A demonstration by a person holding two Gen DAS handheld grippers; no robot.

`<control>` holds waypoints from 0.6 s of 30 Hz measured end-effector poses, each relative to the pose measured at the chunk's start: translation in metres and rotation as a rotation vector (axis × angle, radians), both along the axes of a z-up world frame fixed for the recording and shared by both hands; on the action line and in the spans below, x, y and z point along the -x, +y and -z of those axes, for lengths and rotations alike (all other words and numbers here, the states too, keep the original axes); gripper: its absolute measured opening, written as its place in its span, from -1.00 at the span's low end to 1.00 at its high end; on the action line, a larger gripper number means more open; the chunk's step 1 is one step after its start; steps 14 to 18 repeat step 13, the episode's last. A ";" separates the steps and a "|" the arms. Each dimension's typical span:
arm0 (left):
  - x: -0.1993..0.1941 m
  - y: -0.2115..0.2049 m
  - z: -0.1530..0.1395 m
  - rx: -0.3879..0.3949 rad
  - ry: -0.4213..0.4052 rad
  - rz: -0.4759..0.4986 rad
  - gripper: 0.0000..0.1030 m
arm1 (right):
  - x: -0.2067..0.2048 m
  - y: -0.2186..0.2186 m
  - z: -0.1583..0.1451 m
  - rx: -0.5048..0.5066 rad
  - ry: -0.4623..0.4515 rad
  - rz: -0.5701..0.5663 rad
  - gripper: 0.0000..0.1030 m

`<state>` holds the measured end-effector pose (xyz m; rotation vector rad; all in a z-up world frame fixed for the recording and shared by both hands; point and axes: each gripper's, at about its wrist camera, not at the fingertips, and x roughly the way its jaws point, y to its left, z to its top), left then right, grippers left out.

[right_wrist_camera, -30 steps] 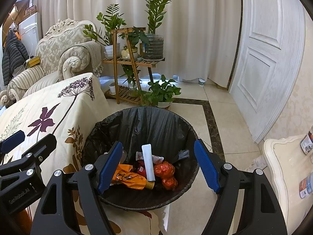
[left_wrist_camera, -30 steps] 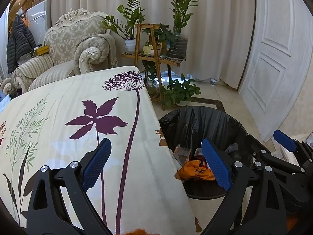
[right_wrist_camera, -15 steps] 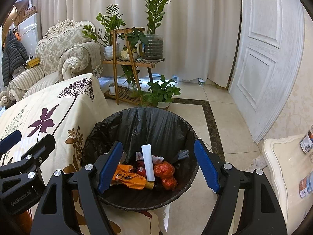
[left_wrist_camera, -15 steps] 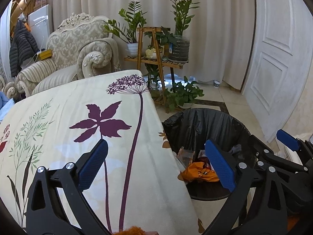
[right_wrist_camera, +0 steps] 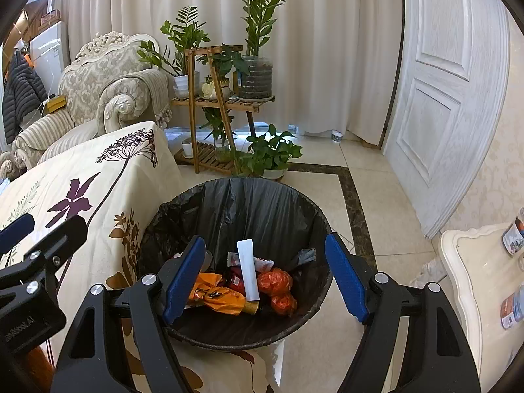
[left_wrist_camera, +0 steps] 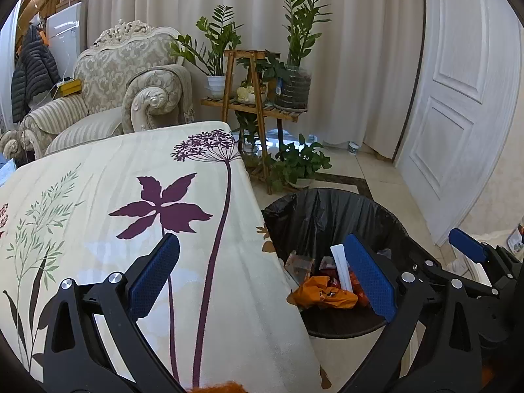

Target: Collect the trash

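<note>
A round bin with a black liner (right_wrist_camera: 249, 209) stands on the floor beside the table; it also shows in the left wrist view (left_wrist_camera: 330, 209). Inside lie an orange wrapper (right_wrist_camera: 217, 298), red-orange bags (right_wrist_camera: 275, 280), a white strip (right_wrist_camera: 248, 270) and other trash. My right gripper (right_wrist_camera: 267, 276) is open and empty, above the bin's near rim. My left gripper (left_wrist_camera: 262, 280) is open and empty, above the table's right edge. An orange scrap (left_wrist_camera: 226, 386) shows at the bottom edge of the left wrist view.
The table carries a cream floral tablecloth (left_wrist_camera: 114, 203). A wooden plant stand (right_wrist_camera: 217, 111) and a potted plant (right_wrist_camera: 271, 157) stand behind the bin. An armchair (left_wrist_camera: 131, 85) is at the back left, a white door (right_wrist_camera: 452, 98) at right. A white side table with bottles (right_wrist_camera: 491, 281) is at far right.
The left gripper has drawn back and risen a little, so more of the tablecloth and bin shows. The right gripper has not moved. Both stay open.
</note>
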<state>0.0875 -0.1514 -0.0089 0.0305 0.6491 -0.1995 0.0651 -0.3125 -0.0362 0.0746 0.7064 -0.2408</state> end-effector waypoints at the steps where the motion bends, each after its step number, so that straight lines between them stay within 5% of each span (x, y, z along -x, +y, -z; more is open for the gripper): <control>1: 0.000 0.000 -0.001 -0.002 -0.004 0.001 0.91 | 0.000 0.000 0.000 0.000 0.001 0.000 0.42; 18: -0.006 0.015 0.002 0.015 0.040 -0.032 0.91 | 0.002 0.011 0.000 -0.005 0.001 -0.006 0.43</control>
